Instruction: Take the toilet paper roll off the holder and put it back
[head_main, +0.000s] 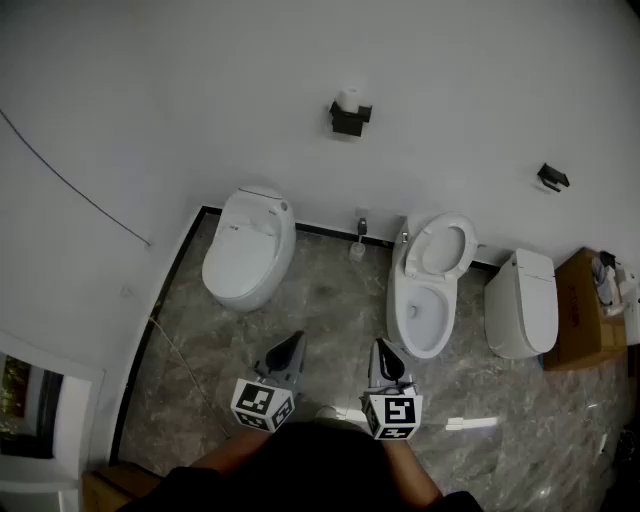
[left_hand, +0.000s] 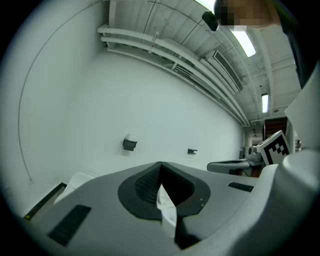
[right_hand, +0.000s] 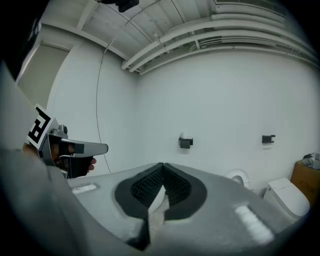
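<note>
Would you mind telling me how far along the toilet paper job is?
Nothing looks done yet: the toilet paper roll sits on its wall holder. Nothing is in hand: the left tongs and right tongs are shut, empty and well back from it. Removal and replacement both appear to remain.

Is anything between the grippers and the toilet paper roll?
Nothing visible blocks the way. The toilet paper roll sits on its holder on the wall, far ahead of the left gripper and right gripper. A closed toilet and an open toilet stand below at either side, with floor between.
</note>
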